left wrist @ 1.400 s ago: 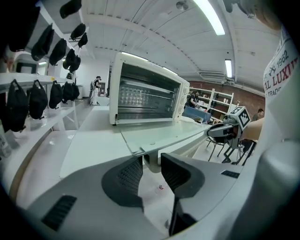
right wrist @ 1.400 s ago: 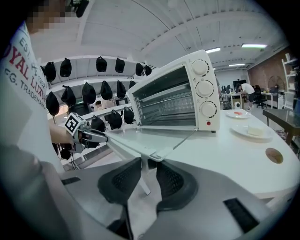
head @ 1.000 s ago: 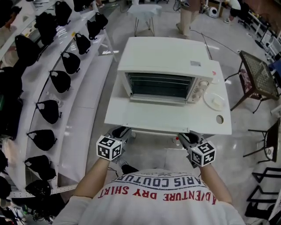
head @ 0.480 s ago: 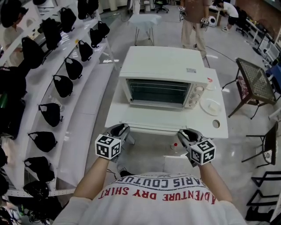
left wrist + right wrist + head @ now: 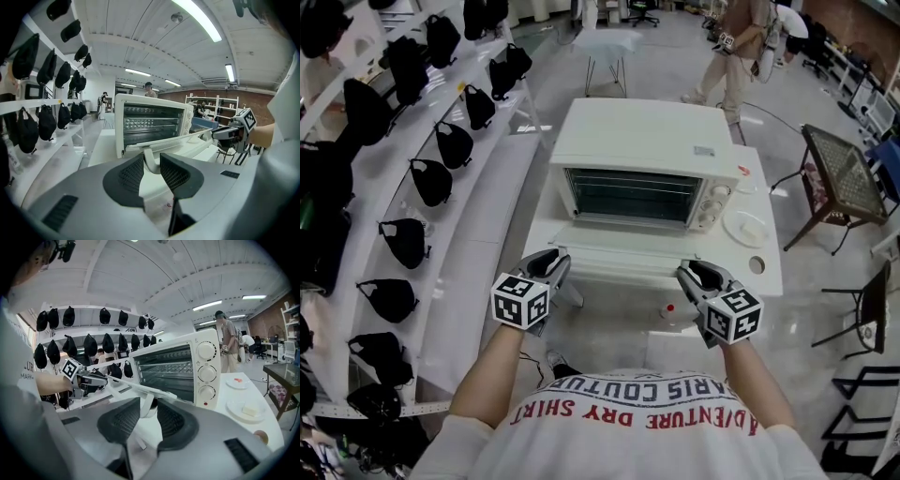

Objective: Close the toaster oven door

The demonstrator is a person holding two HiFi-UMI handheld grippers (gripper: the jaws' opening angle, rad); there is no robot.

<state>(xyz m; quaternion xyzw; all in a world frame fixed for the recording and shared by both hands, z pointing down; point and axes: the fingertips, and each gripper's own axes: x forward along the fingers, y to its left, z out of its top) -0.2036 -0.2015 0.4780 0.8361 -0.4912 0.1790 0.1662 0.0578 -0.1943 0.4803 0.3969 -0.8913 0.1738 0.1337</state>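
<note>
A white toaster oven (image 5: 642,155) stands on a white table (image 5: 764,281), its glass door (image 5: 619,251) hanging open toward me and partly raised. In the head view my left gripper (image 5: 555,260) is at the left end of the door's front edge and my right gripper (image 5: 684,272) at the right end. In the left gripper view the left gripper (image 5: 151,165) is shut on the white door handle (image 5: 149,157). In the right gripper view the right gripper (image 5: 147,412) is shut on the same handle (image 5: 146,401) at its other post. The oven racks (image 5: 168,369) show inside.
A white plate (image 5: 745,227) with a small piece on it and a small round dish (image 5: 757,265) lie right of the oven. Shelves of black caps (image 5: 422,178) run along the left. A mesh side table (image 5: 844,173) stands at the right. A person (image 5: 736,56) walks behind.
Both grippers have moved up and toward the oven, with the handle between their jaws. The door's front edge has risen from lying flat.
</note>
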